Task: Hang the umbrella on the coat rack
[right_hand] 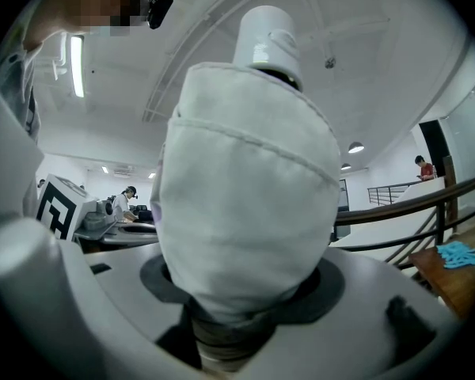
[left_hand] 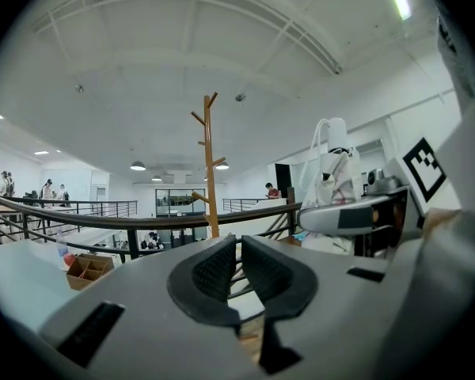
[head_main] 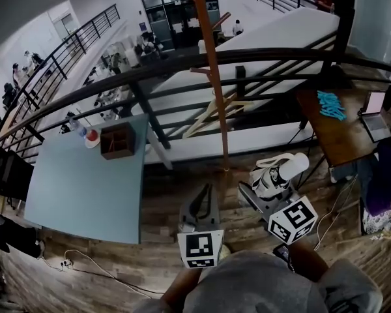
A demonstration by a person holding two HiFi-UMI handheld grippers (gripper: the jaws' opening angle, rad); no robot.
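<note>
A white folded umbrella (head_main: 283, 170) sits in my right gripper (head_main: 266, 189), low and right of centre in the head view. In the right gripper view the umbrella (right_hand: 245, 204) fills the picture, and my right gripper (right_hand: 241, 303) is shut on its lower part. The coat rack (head_main: 212, 64), a thin orange-brown pole with pegs, stands ahead by the railing. In the left gripper view the rack (left_hand: 210, 165) is straight in front and the umbrella (left_hand: 332, 172) is to the right. My left gripper (head_main: 204, 193) (left_hand: 237, 248) is shut, with nothing between its dark ribbed pads.
A dark metal railing (head_main: 182, 67) runs across behind the rack. A light blue table (head_main: 85, 188) with a wooden box (head_main: 117, 140) stands at the left. At the right is a wooden desk (head_main: 335, 142) with a laptop (head_main: 376, 116) and a blue cloth (head_main: 330, 104). Cables lie on the plank floor.
</note>
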